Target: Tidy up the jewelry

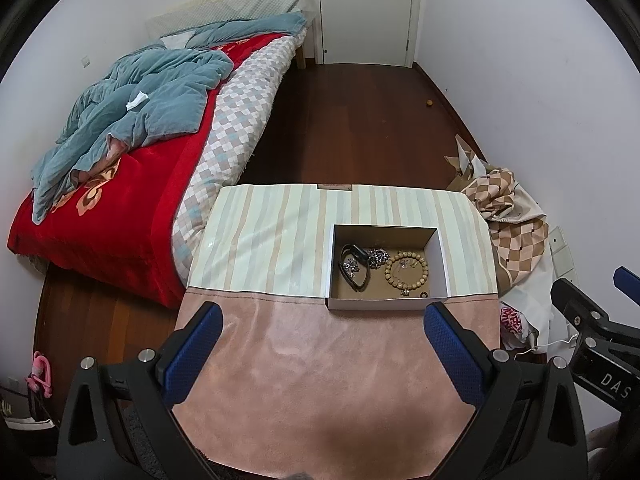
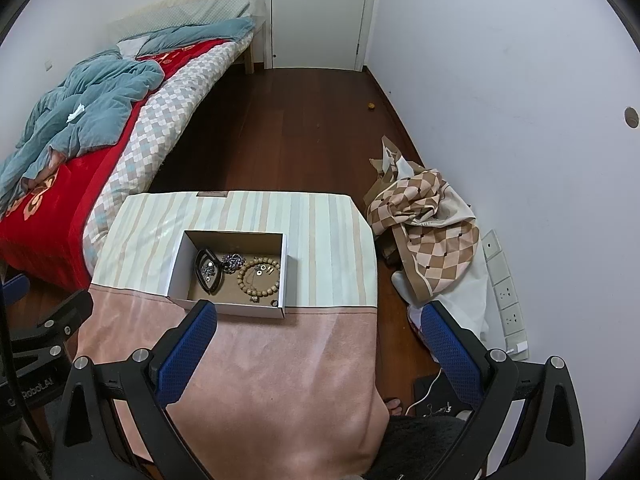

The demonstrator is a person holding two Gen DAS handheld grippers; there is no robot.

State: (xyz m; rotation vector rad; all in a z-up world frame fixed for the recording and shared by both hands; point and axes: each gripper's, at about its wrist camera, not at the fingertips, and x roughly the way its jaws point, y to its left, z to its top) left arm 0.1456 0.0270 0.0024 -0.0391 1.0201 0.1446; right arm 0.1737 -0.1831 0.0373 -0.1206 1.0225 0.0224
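Observation:
A white open box (image 1: pixel 387 304) (image 2: pixel 176 268) sits on the cloth-covered table (image 1: pixel 320 360) (image 2: pixel 260 360). Inside lie a black band (image 1: pixel 354 266) (image 2: pixel 208 266), a silver beaded piece (image 1: pixel 378 257) (image 2: pixel 233 260), a wooden bead bracelet (image 1: pixel 406 268) (image 2: pixel 259 275) and a small dark ring (image 1: pixel 423 294) (image 2: pixel 274 303). My left gripper (image 1: pixel 322 312) is open and empty, held above the pink cloth just in front of the box. My right gripper (image 2: pixel 320 308) is open and empty, near the table's right edge, its left finger by the box's front wall.
A bed (image 1: pixel 120 200) with red and teal blankets stands to the left. A checked cloth pile (image 2: pixel 428 232) lies on the wooden floor by the right wall. Wall sockets (image 2: pixel 508 300) and a cable are low on the right. A white door (image 1: pixel 366 12) is at the far end.

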